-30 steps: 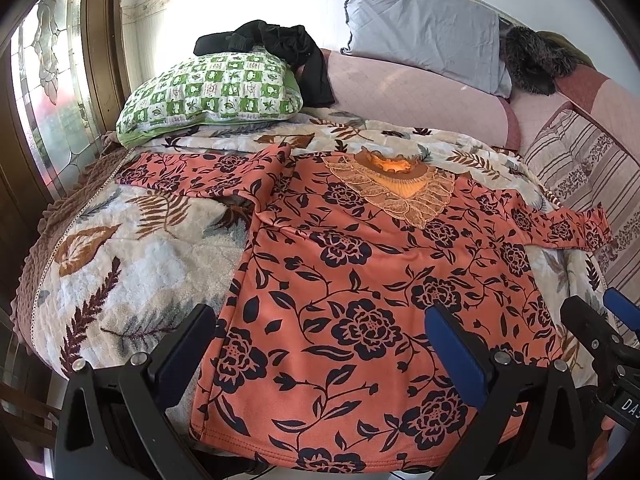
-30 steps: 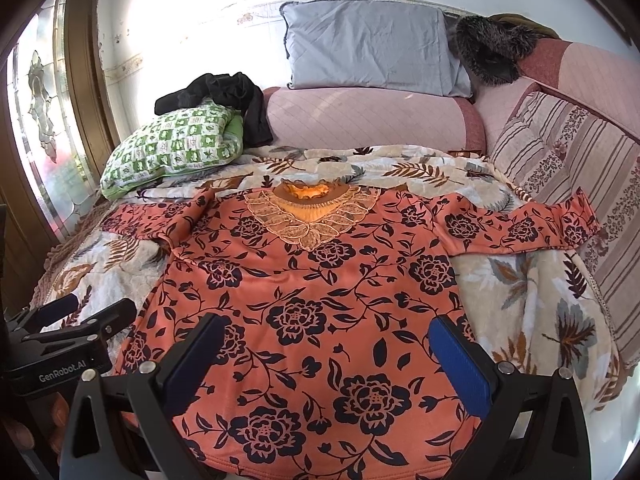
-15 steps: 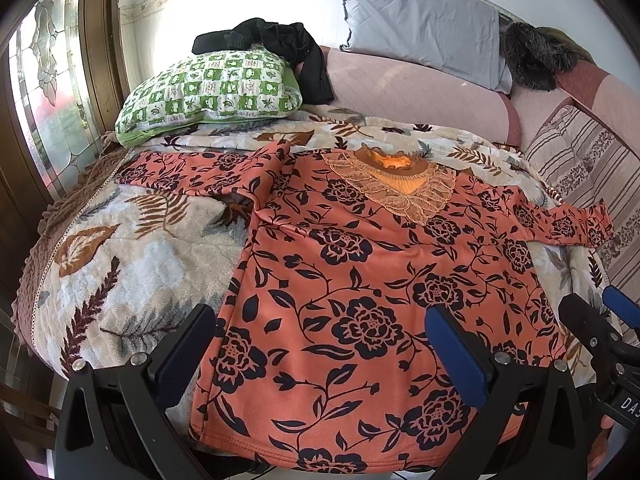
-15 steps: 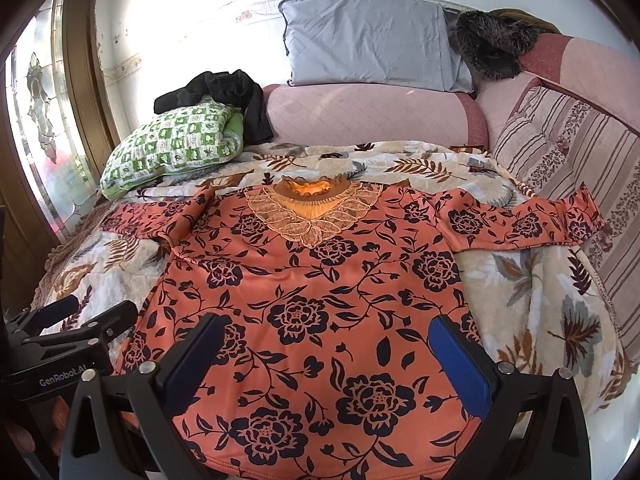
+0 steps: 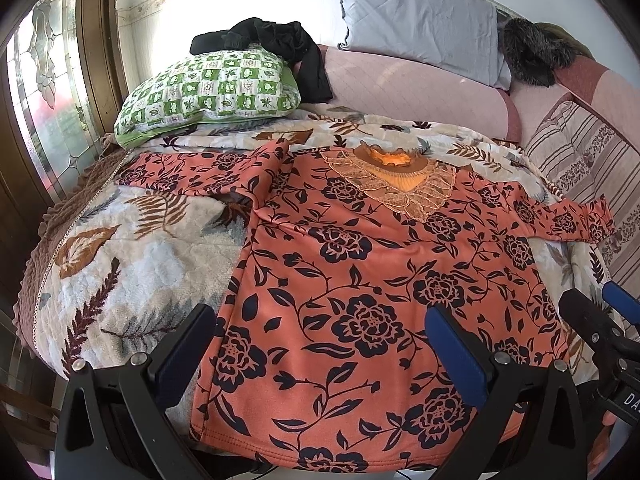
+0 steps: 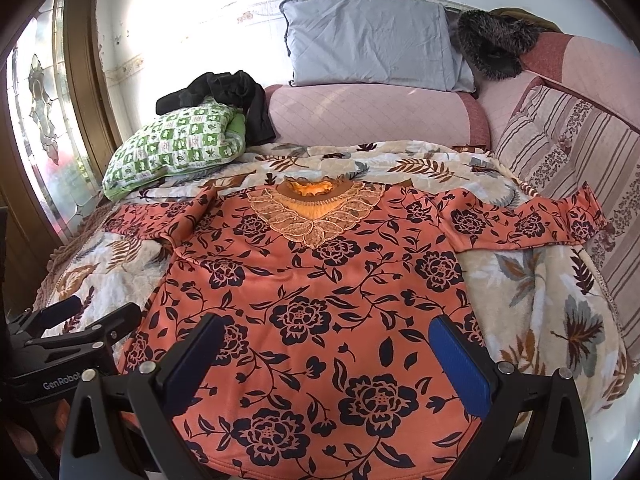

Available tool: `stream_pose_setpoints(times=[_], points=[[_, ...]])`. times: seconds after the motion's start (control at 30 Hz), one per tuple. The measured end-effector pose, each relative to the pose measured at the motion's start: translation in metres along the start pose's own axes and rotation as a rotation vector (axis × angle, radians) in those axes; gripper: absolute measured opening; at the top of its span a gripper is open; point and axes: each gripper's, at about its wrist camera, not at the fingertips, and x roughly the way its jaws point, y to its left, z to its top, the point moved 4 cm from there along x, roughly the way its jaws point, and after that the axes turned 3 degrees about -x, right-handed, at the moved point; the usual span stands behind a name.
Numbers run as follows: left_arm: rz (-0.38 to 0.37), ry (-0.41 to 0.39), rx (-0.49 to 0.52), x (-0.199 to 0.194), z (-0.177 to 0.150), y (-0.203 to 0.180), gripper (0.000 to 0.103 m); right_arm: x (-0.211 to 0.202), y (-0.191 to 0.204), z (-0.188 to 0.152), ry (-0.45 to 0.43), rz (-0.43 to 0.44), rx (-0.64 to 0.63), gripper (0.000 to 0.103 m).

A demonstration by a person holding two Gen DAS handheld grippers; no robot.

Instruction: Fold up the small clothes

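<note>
An orange long-sleeved top [image 5: 360,280] [image 6: 320,300] with dark flowers and a lace collar lies flat and face up on the bed, sleeves spread to both sides, hem nearest me. My left gripper [image 5: 320,344] hovers open over the hem's left half, holding nothing. Over the hem's right half my right gripper [image 6: 328,356] is open too, its blue pads wide apart. Each gripper shows at the edge of the other's view.
A leaf-patterned blanket [image 5: 132,264] covers the bed. A green checked pillow [image 5: 208,88] with black clothing [image 5: 272,40] on it lies far left. A grey pillow [image 6: 372,44], pink bolster [image 6: 368,116] and striped cushion [image 6: 568,152] line the back and right. Glass door [image 5: 44,92] at left.
Both views have risen and tilted slightly, so the top sits a little lower in frame. The top itself has not moved and both grippers stay open.
</note>
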Motion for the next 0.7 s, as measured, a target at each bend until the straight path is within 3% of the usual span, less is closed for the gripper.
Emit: stream_pose_setpoints(times=[0.13,0.3,0.43,0.53,0.63,0.7], points=[[0.018,0.019,-0.004,0.010,-0.004,0.009,0.103,0.007,-0.009,-0.002,0.029,0.052,0.046,0.103],[0.072,0.082,0.016,0.042,-0.016,0.021,0.103,0.009,-0.078,0.001,-0.021,0.178,0.245,0.103],[0.076,0.133,0.038,0.065,-0.024,0.020,0.103,0.021,-0.173,0.010,-0.094,0.212,0.462,0.103],[0.068,0.151,0.059,0.078,-0.025,0.014,0.103,0.046,-0.265,0.008,-0.133,0.220,0.710,0.103],[0.064,0.165,0.080,0.091,-0.023,0.008,0.103,0.073,-0.353,0.004,-0.155,0.141,0.882,0.099],[0.068,0.166,0.095,0.100,-0.019,0.005,0.103,0.090,-0.406,0.003,-0.152,0.066,0.952,0.084]])
